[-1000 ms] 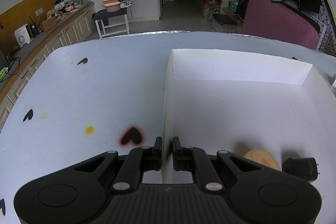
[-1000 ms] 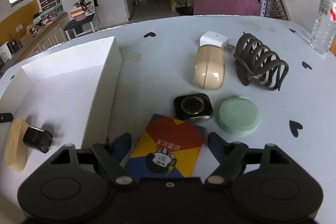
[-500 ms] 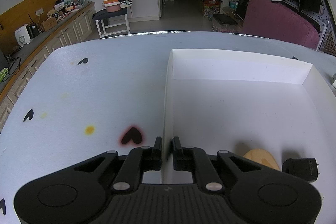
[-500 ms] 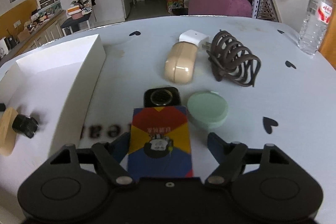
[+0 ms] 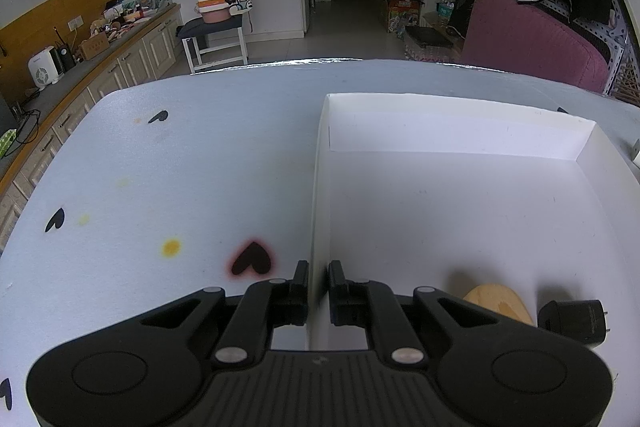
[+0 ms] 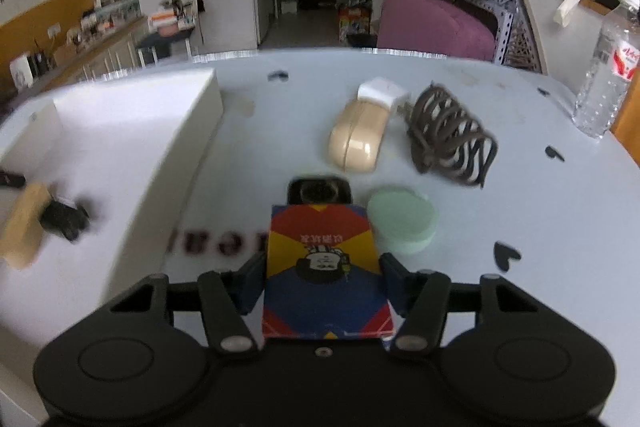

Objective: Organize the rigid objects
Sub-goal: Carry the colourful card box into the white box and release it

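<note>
- Card box (image 6: 322,267): red, yellow and blue, lying between the fingers of the right gripper (image 6: 323,283); a second ago it sat skewed on the table, now it lines up with the jaws
- Right gripper: jaws have just been closing and now press the box on both long sides, so it is grasped; the blurred background suggests the hand is in motion
- Judgement: pick-up is achieved; transfer to the white tray (image 6: 188,115) on the left is the step in hand
- Left gripper (image 5: 318,291): clenched on the tray's near wall (image 5: 316,187), unchanged over the last second, steadying it
- Tray contents: a wooden piece (image 5: 500,301) and a black plug adapter (image 5: 572,315) near the front
- Awaiting sorting on the table: black smartwatch (image 6: 320,189), green round case (image 6: 402,219), beige case (image 6: 358,137), brown hair claw (image 6: 450,135), white charger (image 6: 382,91)
- Bottle (image 6: 608,67) stands well apart at the right edge
</note>
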Tool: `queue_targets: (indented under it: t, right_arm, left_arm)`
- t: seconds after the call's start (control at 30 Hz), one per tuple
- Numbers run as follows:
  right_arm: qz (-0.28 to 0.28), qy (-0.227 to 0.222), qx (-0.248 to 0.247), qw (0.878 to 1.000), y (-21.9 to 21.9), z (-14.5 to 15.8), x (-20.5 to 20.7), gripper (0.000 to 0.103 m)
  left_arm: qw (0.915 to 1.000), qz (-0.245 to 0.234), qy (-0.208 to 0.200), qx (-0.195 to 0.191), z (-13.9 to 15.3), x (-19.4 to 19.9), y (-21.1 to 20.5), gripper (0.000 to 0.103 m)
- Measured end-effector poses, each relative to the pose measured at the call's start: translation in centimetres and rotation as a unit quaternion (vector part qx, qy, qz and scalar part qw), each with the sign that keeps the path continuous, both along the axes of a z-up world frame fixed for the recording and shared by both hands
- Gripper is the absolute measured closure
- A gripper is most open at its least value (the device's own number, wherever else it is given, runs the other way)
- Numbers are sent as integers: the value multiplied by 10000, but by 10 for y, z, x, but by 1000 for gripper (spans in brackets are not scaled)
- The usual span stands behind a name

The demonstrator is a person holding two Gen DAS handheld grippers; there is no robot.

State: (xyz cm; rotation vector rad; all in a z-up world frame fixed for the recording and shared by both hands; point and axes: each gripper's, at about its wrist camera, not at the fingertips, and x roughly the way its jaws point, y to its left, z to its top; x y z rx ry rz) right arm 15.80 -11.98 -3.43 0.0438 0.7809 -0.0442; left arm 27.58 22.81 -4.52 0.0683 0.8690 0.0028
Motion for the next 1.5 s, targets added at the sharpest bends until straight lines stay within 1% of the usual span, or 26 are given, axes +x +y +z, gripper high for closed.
queue_targets:
  t: [0.1, 0.23, 0.3, 0.4, 0.5, 0.6, 0.77, 0.87, 1.0, 1.2, 1.5]
  right_arm:
    - [94, -257, 142, 9995, 1, 23, -1, 42]
    - [363, -622, 119, 9973, 17, 54, 7, 42]
    - [559, -695, 145, 9959, 31, 64, 16, 42]
    - [888, -652, 216, 9937, 55, 70, 32, 42]
    - [1131, -500, 232, 9921, 83, 66, 51, 42]
    - [1315, -249, 242, 9907, 111, 56, 74, 42]
    - [1376, 39, 155, 9904, 150, 37, 105, 42]
    - [1381, 131, 128, 9903, 165, 29, 120, 42]
    - [1394, 241, 87, 9899, 180, 18, 133, 42]
    - [1405, 253, -88, 9897, 197, 5, 144, 42]
    - [1427, 424, -31, 9889, 193, -3, 148, 42]
  left_arm:
    - [10000, 9, 2, 9, 0, 0, 0, 93]
    - [10000, 10, 4, 4, 0, -1, 0, 93]
    - [10000, 6, 4, 13, 0, -1, 0, 93]
    - [10000, 9, 3, 7, 0, -1, 0, 93]
    - [10000, 7, 5, 3, 0, -1, 0, 93]
    - [10000, 6, 8, -6, 0, -1, 0, 93]
    - [10000, 4, 7, 18, -1, -1, 0, 93]
    - [10000, 1, 7, 34, -1, -2, -1, 93]
    - [10000, -1, 8, 44, -1, -2, -1, 93]
    - [10000, -2, 7, 48, -1, -2, -2, 93]
    - [10000, -1, 3, 51, 0, -2, -1, 93]
